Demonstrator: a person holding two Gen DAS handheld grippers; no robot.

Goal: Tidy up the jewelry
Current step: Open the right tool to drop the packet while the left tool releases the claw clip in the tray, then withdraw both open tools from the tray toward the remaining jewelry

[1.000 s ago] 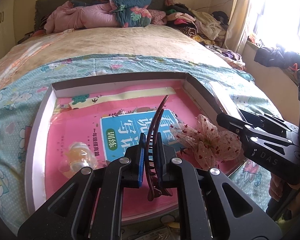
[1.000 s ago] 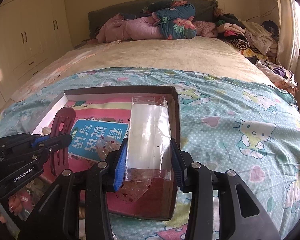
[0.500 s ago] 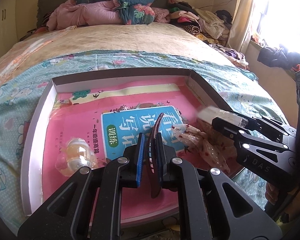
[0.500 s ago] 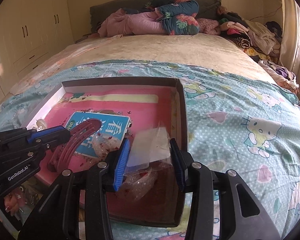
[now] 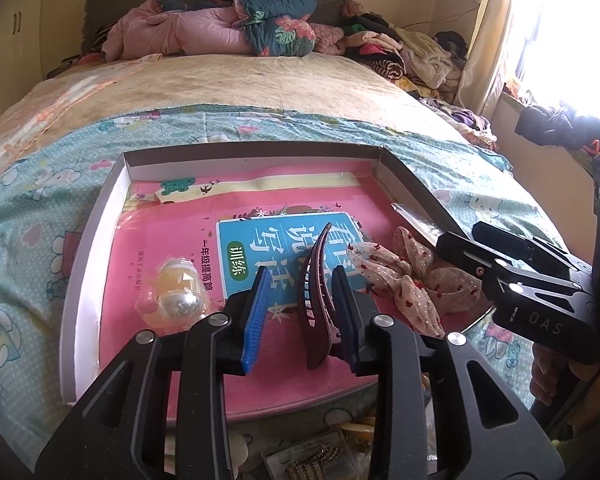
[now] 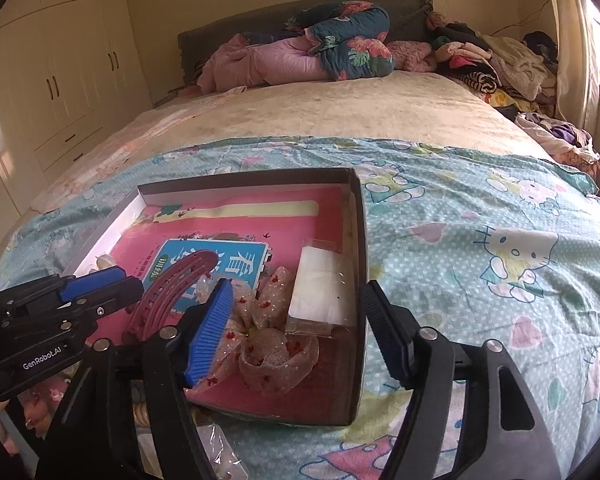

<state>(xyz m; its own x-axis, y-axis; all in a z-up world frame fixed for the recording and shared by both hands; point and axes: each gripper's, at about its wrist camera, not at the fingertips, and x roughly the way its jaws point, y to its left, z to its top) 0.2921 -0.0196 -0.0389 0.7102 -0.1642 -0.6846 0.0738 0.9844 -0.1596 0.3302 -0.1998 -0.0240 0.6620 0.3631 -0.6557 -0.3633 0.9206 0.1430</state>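
A shallow cardboard tray (image 5: 84, 264) (image 6: 360, 264) lined with a pink book lies on the bed. My left gripper (image 5: 300, 304) is open; a dark red hair clip (image 5: 314, 300) (image 6: 172, 292) leans against its right finger over the tray. My right gripper (image 6: 296, 328) is open and empty, just behind a clear plastic box (image 6: 320, 292) that lies in the tray by its right wall. A sheer dotted bow (image 5: 404, 280) (image 6: 268, 344) lies in the tray's near right corner. A small clear and yellow packet (image 5: 176, 296) lies at the tray's left.
The tray sits on a teal cartoon-print sheet (image 6: 480, 248). Quilts (image 6: 320, 56) and piled clothes (image 6: 500, 64) lie at the head of the bed. White wardrobes (image 6: 60, 80) stand left. Loose small items (image 5: 312, 460) lie below the tray's near edge.
Both grippers opened. The right one lowered and released the clear box into the tray. The left one lowered the hair clip and let go; it now leans on the right finger.
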